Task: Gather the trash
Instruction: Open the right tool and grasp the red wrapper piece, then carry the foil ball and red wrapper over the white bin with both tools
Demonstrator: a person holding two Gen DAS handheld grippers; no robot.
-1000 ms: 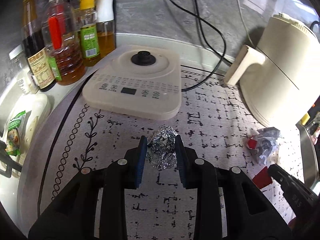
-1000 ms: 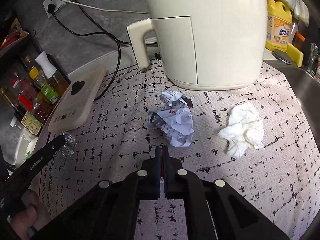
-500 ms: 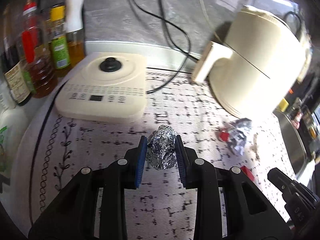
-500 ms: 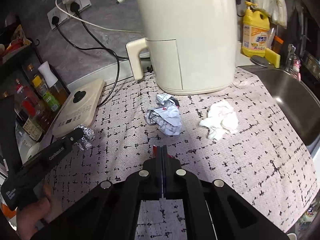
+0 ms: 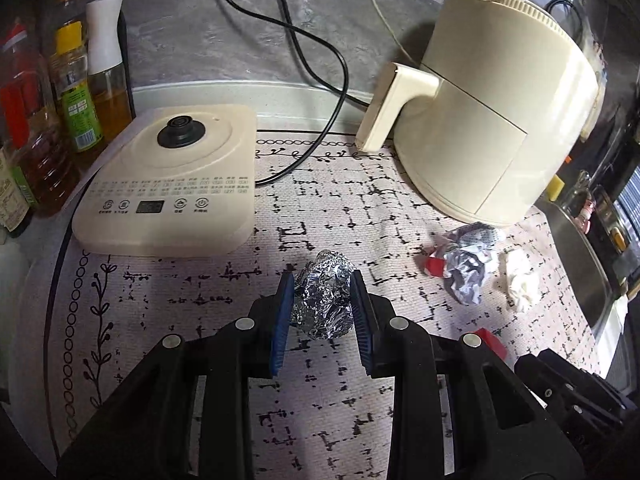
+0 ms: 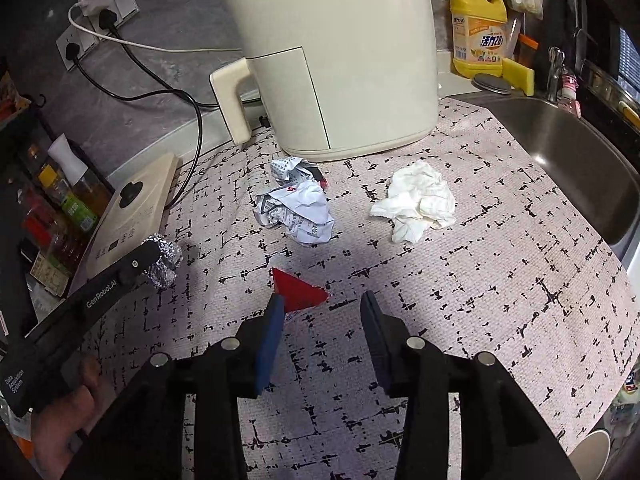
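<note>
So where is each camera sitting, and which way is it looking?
Left wrist: sits on the left gripper, looks along its fingers at the foil ball they clamp, toward the induction cooker; the right gripper's tip shows low right.
Right wrist: sits on the open right gripper, looks over the red scrap toward the air fryer; the left gripper and hand show.
Shared: foil ball, crumpled paper, tissue, fryer.

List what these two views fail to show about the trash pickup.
- Where trash goes: no bin in either view.
- Red scrap: near edge behind right hand-held gripper finger; cut short in left view.
- Foil ball: underside hidden; left hand-held gripper covers its sides.
</note>
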